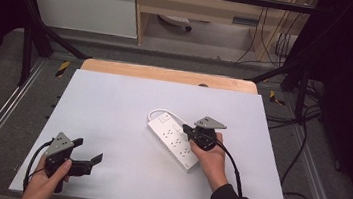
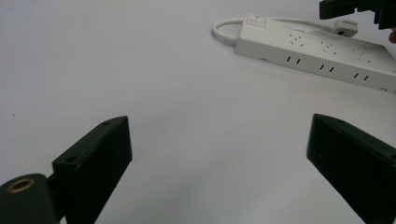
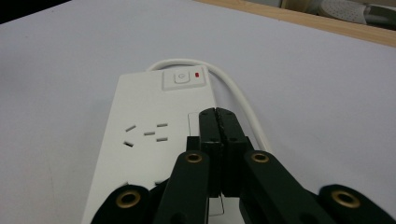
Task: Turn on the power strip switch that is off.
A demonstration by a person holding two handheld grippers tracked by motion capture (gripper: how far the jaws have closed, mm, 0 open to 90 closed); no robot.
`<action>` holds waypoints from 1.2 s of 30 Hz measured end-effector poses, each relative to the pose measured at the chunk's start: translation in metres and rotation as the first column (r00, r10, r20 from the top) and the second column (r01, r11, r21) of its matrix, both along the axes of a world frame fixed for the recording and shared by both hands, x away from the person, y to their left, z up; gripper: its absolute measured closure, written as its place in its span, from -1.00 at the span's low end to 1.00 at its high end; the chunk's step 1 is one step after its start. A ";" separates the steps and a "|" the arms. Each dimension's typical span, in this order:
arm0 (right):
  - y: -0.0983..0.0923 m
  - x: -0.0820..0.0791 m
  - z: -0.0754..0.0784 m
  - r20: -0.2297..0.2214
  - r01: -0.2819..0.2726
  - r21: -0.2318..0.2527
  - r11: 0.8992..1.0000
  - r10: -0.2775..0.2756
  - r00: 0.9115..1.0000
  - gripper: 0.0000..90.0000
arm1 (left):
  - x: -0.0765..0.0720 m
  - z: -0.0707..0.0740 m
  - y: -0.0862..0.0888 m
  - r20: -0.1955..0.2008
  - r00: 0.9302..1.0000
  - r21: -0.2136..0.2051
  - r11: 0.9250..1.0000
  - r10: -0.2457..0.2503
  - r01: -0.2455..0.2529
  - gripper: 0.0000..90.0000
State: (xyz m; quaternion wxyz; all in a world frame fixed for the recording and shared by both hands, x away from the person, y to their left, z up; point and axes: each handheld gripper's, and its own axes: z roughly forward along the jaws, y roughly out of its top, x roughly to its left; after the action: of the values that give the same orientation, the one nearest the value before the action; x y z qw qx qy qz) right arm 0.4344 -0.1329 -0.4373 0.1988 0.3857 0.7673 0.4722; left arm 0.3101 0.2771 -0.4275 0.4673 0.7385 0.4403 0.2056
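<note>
We see a white table from above, with a person's hands coming in from the bottom edge. A white power strip lies at an angle just right of the table's middle, its cord looping behind it. The right gripper hangs low over the strip, jaws pressed together with nothing between them, tips pointing toward the switch, where a red light glows. The left gripper rests near the front left corner, jaws spread wide, well apart from the strip. If we push down off-centre, the closed tips could slip off the switch and shove the loose strip sideways
</note>
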 end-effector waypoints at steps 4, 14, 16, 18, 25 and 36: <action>0.000 -0.001 -0.001 -0.006 -0.003 0.003 1.000 0.003 1.000 1.00 | 0.000 0.000 0.000 0.000 1.000 0.001 1.000 0.000 0.000 -0.85; 0.002 -0.003 -0.002 -0.006 -0.007 0.003 1.000 0.007 1.000 1.00 | 0.000 0.000 0.001 0.001 1.000 0.000 1.000 0.000 0.000 -0.85; 0.003 -0.003 -0.003 -0.006 -0.010 0.001 1.000 0.010 1.000 1.00 | 0.000 0.000 0.000 0.001 1.000 0.001 1.000 -0.001 0.001 -0.85; 0.003 -0.003 -0.003 -0.006 -0.008 -0.003 1.000 0.008 1.000 1.00 | 0.000 0.000 0.001 0.001 1.000 0.001 1.000 0.000 0.000 -0.85; 0.002 -0.002 -0.004 -0.014 -0.005 -0.008 1.000 0.005 1.000 1.00 | 0.000 0.000 0.001 0.000 1.000 0.002 1.000 -0.001 0.001 -0.85; 0.002 -0.002 -0.006 -0.032 -0.004 -0.019 1.000 0.003 0.999 1.00 | 0.000 0.000 0.001 0.000 1.000 0.000 1.000 0.000 0.000 -0.85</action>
State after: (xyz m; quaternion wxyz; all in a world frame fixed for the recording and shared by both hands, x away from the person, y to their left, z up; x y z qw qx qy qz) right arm 0.4328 -0.1309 -0.4432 0.1893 0.3902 0.7755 0.4589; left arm 0.3100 0.2780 -0.4272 0.4674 0.7386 0.4401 0.2057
